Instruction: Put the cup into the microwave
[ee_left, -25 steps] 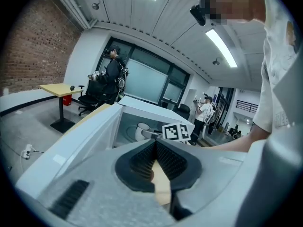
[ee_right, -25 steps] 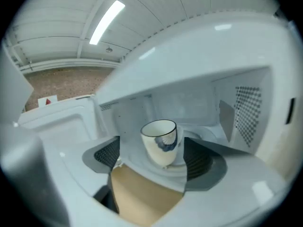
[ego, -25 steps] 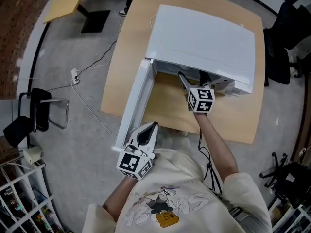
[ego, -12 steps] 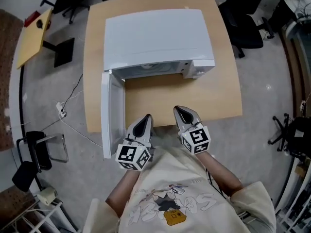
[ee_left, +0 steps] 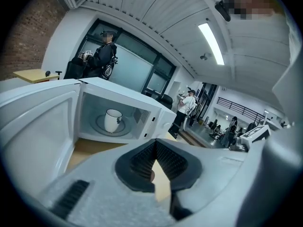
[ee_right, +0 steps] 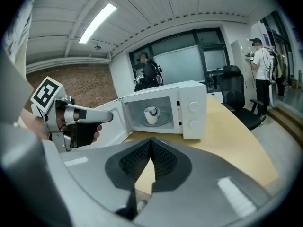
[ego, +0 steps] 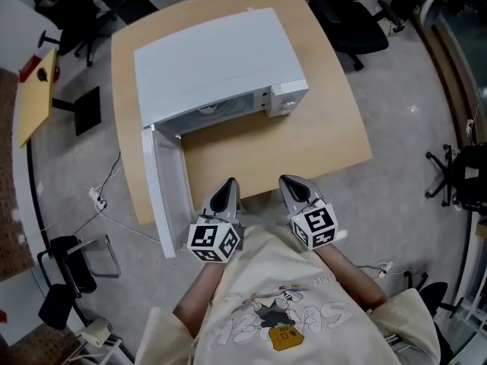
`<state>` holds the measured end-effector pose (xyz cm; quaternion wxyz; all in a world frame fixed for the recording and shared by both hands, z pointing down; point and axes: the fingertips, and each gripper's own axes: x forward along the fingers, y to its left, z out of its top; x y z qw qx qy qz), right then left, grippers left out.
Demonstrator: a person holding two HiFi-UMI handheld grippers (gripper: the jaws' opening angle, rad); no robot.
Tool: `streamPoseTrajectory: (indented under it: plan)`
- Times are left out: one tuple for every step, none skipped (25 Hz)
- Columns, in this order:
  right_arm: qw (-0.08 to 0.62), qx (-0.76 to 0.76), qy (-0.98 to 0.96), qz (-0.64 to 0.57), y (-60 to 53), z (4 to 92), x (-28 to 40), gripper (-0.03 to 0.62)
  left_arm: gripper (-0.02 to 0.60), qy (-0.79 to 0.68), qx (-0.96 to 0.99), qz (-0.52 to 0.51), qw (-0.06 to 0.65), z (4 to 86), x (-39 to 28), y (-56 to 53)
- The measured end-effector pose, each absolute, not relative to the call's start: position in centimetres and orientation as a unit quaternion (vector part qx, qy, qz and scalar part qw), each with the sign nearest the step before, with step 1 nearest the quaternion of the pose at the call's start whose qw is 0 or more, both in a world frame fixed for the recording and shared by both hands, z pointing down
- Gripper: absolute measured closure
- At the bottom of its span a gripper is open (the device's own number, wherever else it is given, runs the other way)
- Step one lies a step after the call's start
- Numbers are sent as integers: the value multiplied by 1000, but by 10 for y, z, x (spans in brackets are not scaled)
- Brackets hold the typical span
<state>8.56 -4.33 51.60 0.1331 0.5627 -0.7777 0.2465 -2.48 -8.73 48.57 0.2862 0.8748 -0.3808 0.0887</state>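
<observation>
A white cup (ee_left: 112, 120) stands upright on the glass turntable inside the white microwave (ego: 213, 52), and the right gripper view also shows the cup (ee_right: 151, 114). The microwave door (ego: 163, 196) hangs wide open to the left. Both grippers are held side by side at the near edge of the wooden table (ego: 304, 139), well back from the oven. My left gripper (ego: 227, 185) is shut with nothing in it, its pads meeting at the tip (ee_left: 155, 143). My right gripper (ego: 289, 182) is also shut and empty (ee_right: 151, 141). In the head view the oven's top hides the cup.
The open door (ee_left: 33, 126) sticks out past the table's near-left edge, close to my left gripper. Black office chairs (ego: 350, 21) stand beyond the table's right side. A cable (ego: 106, 196) lies on the floor at left. People stand in the background (ee_right: 261, 74).
My right gripper has drawn back out of the microwave to the table's near edge and shut. My left gripper has shifted from the door's outer end to beside the right one.
</observation>
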Motion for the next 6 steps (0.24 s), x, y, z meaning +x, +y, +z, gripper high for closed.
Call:
streamPoseTrajectory:
  plan:
    - [132,564,-777,247,-42,515,87,586,580,-381,874,90,288,487,-24,-86]
    - [131,564,-777,248,-41,515,87,586,580,-382,873,91,289,488,-23,-85]
    - [131,563,-777,248,-40,514,87,588,578,-383,872,92,290,489,-23,-85]
    - [131,562,-778,247,-39,513,87,588,580,-385,871,94,291,490,-22,-85]
    - [132,561,-780,246,-38,512,87,588,580,-386,870,95,292,490,-20,-85]
    - [132,559,-781,244,-37,511,87,588,579,-387,869,97,293,491,-19,-84]
